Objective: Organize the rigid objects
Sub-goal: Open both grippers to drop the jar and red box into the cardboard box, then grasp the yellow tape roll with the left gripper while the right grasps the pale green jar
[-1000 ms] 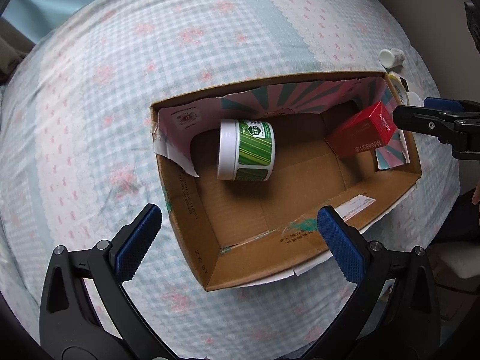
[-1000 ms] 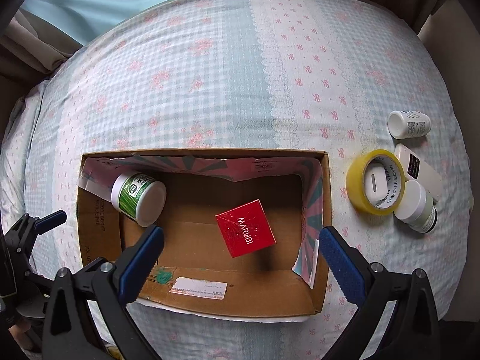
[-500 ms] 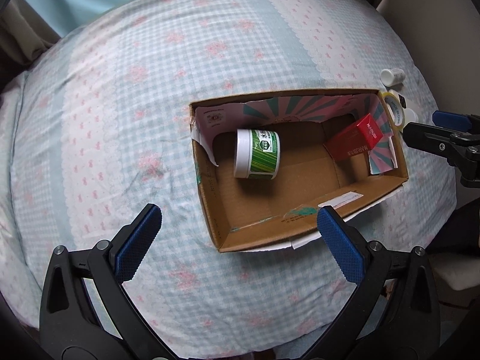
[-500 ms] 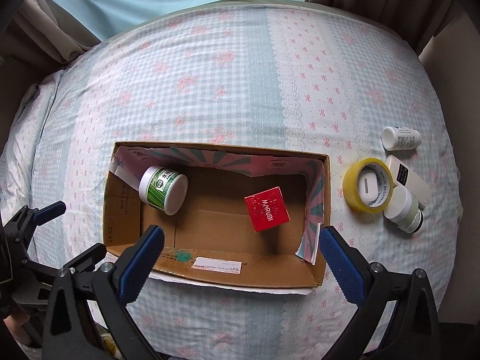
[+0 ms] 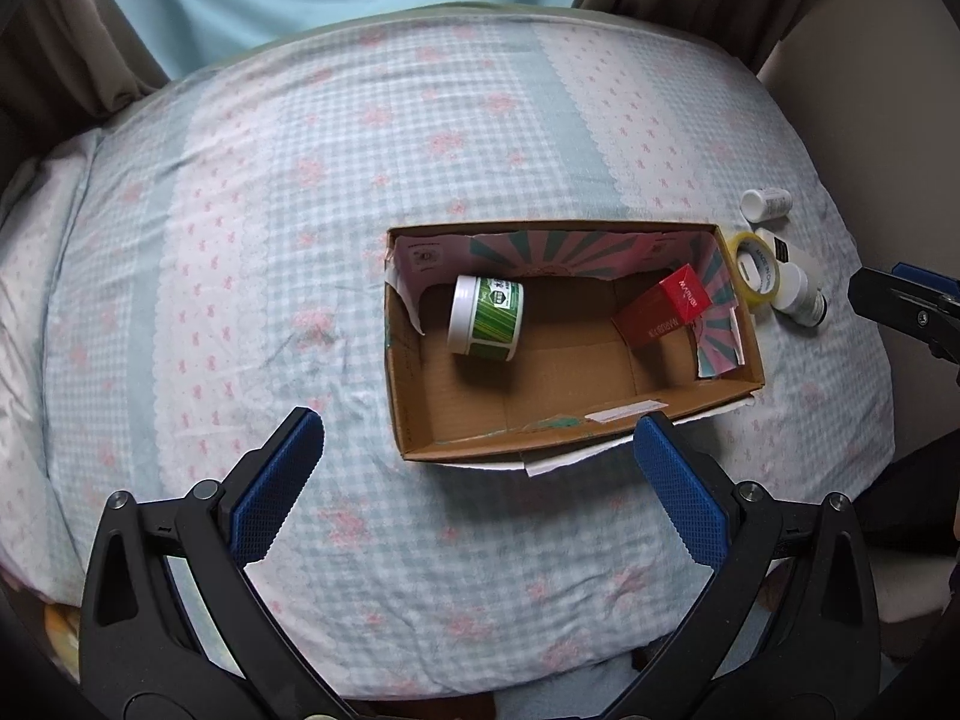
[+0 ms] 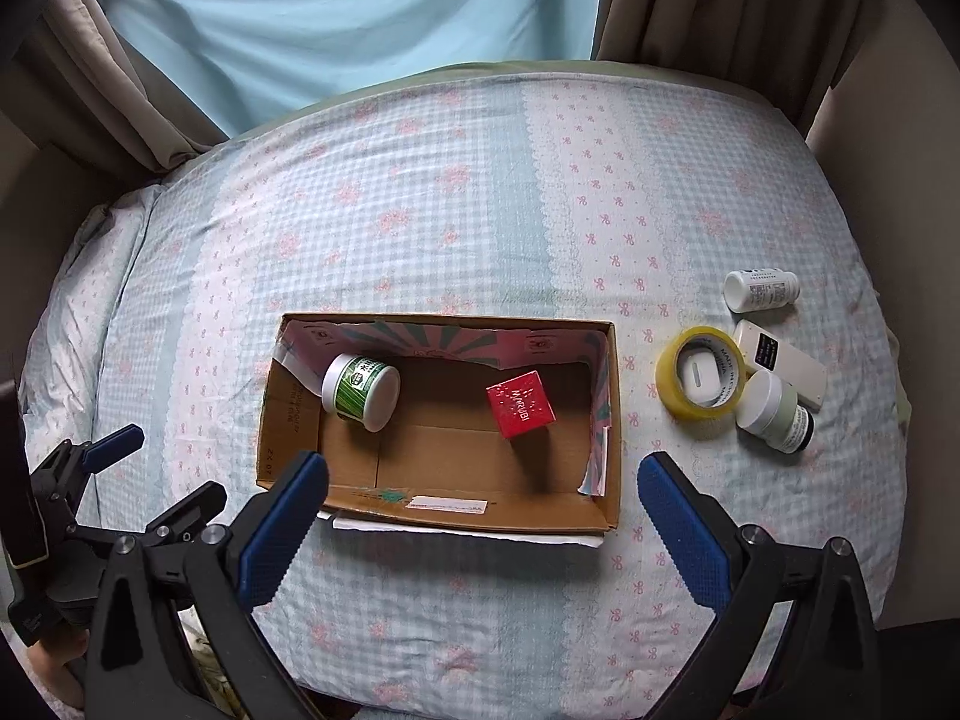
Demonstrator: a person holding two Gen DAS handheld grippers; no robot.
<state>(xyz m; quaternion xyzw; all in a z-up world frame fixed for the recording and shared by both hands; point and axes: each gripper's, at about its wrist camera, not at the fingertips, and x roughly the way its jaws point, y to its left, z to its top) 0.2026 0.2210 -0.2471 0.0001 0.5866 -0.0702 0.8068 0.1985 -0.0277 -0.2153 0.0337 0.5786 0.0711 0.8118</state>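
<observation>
An open cardboard box (image 6: pixel 288 450) (image 5: pixel 414 414) lies on the bed. Inside lie a green-striped jar with a white lid (image 6: pixel 360 390) (image 5: pixel 486 318) at its left and a red box (image 6: pixel 521 403) (image 5: pixel 663 312) at its right. Right of the box lie a yellow tape roll (image 6: pixel 678 393) (image 5: pixel 757 270), a white remote (image 6: pixel 780 363), a white bottle (image 6: pixel 762 290) (image 5: pixel 766 203) and a white-capped jar (image 6: pixel 774 411) (image 5: pixel 801 297). My left gripper (image 5: pixel 477 462) and right gripper (image 6: pixel 480 510) are both open and empty, above the box's near side.
The bed carries a checked blue-and-pink sheet (image 6: pixel 480 210). A light blue curtain (image 6: pixel 336 18) and brown drapes (image 6: pixel 720 6) hang behind it. The left gripper shows in the right wrist view at the lower left (image 6: pixel 114 468); the right gripper's tip shows at the left wrist view's right edge (image 5: pixel 900 300).
Both grippers have pulled back and up from the box, so the box looks smaller and more of the bed and curtains shows. Nothing in the box has moved.
</observation>
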